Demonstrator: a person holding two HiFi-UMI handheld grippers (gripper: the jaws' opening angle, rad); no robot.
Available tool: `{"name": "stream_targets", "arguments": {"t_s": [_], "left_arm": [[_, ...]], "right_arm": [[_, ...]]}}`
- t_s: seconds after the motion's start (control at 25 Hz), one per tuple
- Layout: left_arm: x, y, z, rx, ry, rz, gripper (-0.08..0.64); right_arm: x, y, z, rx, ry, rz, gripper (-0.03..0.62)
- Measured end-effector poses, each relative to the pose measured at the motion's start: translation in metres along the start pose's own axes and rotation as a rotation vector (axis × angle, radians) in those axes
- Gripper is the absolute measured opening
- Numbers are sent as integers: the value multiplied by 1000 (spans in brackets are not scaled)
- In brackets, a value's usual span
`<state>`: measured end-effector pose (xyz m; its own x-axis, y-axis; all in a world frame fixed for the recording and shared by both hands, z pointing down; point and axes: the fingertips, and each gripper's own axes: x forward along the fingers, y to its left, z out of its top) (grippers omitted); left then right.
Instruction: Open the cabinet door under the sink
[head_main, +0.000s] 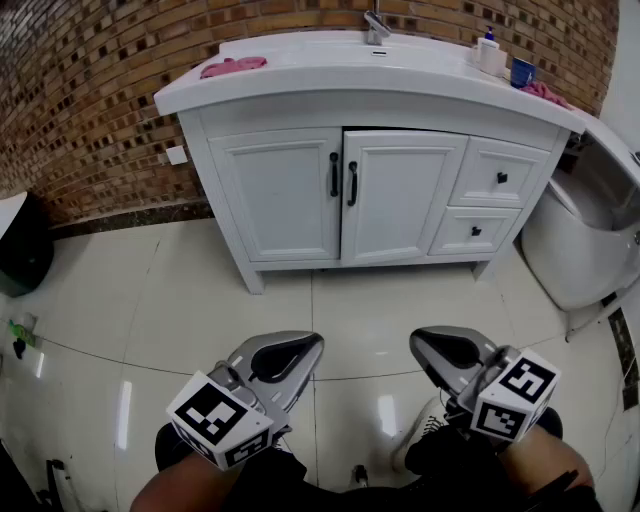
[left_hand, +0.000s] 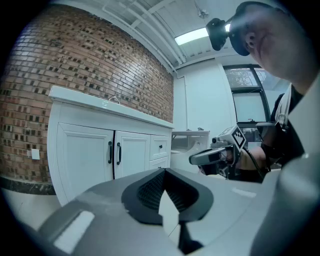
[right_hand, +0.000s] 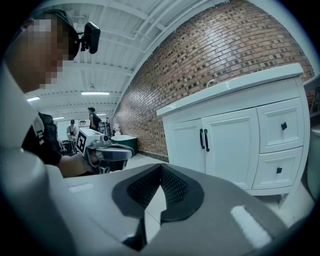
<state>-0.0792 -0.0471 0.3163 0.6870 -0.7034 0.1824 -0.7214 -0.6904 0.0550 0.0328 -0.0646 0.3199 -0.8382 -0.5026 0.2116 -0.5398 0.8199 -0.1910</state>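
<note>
A white vanity cabinet (head_main: 285, 195) stands under the sink against the brick wall. Its two doors meet at two black vertical handles (head_main: 343, 178). The left door (head_main: 280, 195) sits flush. A thin dark gap runs along the top of the right door (head_main: 400, 195). My left gripper (head_main: 300, 350) and right gripper (head_main: 425, 345) hover low over the tiled floor, well short of the cabinet, both shut and holding nothing. The handles (left_hand: 114, 152) show ahead of my shut left gripper (left_hand: 164, 170) in its own view. In the right gripper view the handles (right_hand: 204, 139) lie beyond my shut right gripper (right_hand: 160, 166).
Two small drawers (head_main: 500, 178) sit right of the doors. A white toilet (head_main: 585, 235) stands at the far right and a black bin (head_main: 22, 250) at the far left. On the countertop lie a pink cloth (head_main: 232, 67), a soap bottle (head_main: 488, 50) and a blue cup (head_main: 521, 72).
</note>
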Motion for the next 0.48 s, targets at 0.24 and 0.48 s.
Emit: {"name": "stream_targets", "arguments": {"t_s": [0.24, 0.48], "left_arm": [[1, 1, -1, 1, 0, 6, 5], [1, 1, -3, -5, 5, 2, 5]], "right_arm": [[2, -1, -1, -5, 3, 9, 8], [3, 1, -2, 0, 11, 12, 8]]}}
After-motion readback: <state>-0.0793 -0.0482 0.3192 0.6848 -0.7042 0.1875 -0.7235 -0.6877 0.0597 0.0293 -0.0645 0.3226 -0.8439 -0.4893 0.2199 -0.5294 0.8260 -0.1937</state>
